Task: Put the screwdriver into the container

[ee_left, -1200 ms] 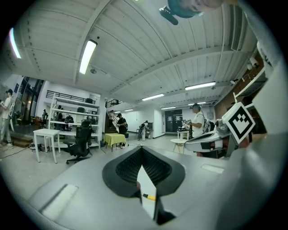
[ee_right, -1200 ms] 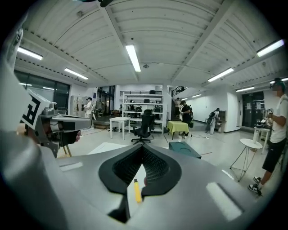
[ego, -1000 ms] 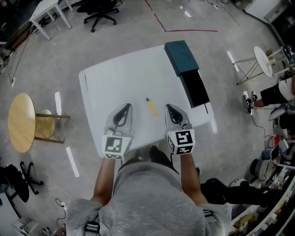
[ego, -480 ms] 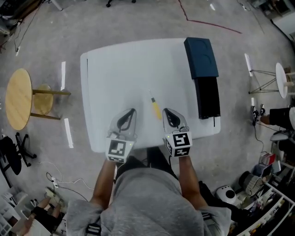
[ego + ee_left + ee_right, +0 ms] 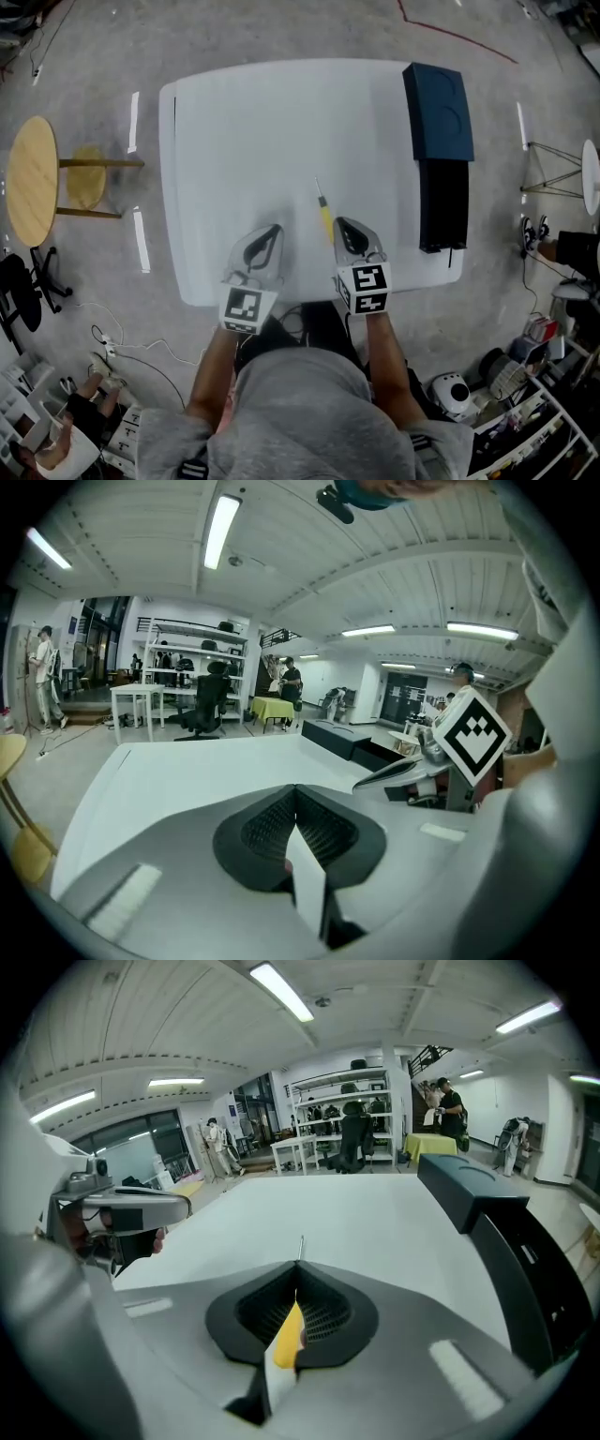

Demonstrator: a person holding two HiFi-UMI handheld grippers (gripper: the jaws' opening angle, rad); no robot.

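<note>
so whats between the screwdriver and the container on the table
Nothing. The head view shows only bare white table between the screwdriver and the container.

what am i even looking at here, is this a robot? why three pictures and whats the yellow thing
It is not a robot. A person holds a two-jaw gripper in each hand. The top-down picture comes from a camera on the person's head. It shows the left gripper and the right gripper, each with a marker cube, over a white table. The other two pictures come from cameras riding on the grippers, each looking along its own jaws. On the table lie a yellow-handled screwdriver, just left of the right gripper's tip, and a dark container along the right edge. Both grippers have their jaws together and hold nothing. The yellow in the right gripper view is the screwdriver, seen past the closed jaws.
</note>
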